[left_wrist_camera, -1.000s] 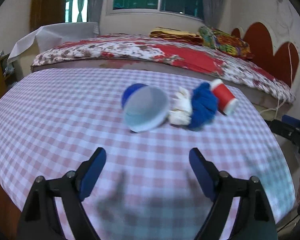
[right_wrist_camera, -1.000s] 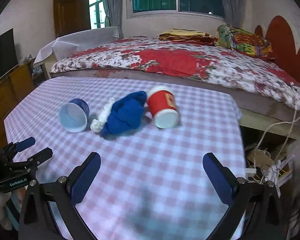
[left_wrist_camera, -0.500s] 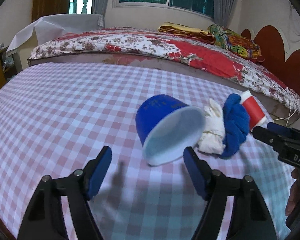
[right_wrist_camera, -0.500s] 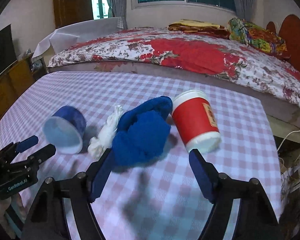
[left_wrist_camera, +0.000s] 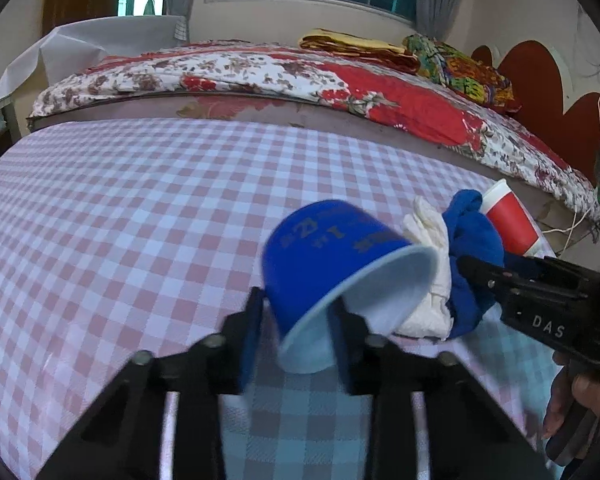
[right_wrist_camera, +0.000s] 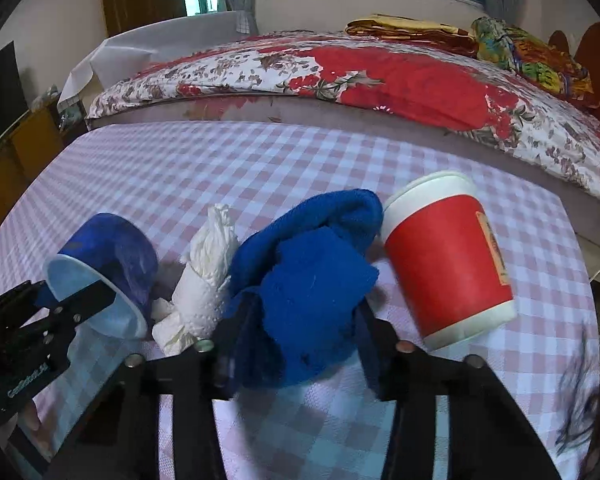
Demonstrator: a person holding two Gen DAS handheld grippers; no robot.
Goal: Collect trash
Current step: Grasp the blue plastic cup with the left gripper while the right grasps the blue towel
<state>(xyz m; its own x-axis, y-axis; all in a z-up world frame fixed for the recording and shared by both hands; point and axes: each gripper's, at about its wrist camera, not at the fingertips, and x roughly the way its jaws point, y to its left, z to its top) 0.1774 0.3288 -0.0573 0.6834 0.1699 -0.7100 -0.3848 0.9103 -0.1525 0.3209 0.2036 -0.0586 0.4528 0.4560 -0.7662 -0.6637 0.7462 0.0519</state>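
Pink-and-white checked cloth (left_wrist_camera: 140,220) covers the table, with a floral bedspread (right_wrist_camera: 340,68) behind it, and four pieces of trash lie in a row on it: a tipped blue paper cup (left_wrist_camera: 332,256), a crumpled white tissue (right_wrist_camera: 208,280), a blue cloth (right_wrist_camera: 312,280) and a red cup (right_wrist_camera: 448,264) on its side. The left gripper (left_wrist_camera: 298,344) is closing with the blue cup's rim between its jaws — one finger outside the wall, one inside the mouth. The right gripper (right_wrist_camera: 300,344) is closing around the blue cloth — its pads flank the bundle, though whether they press it yet I cannot tell.
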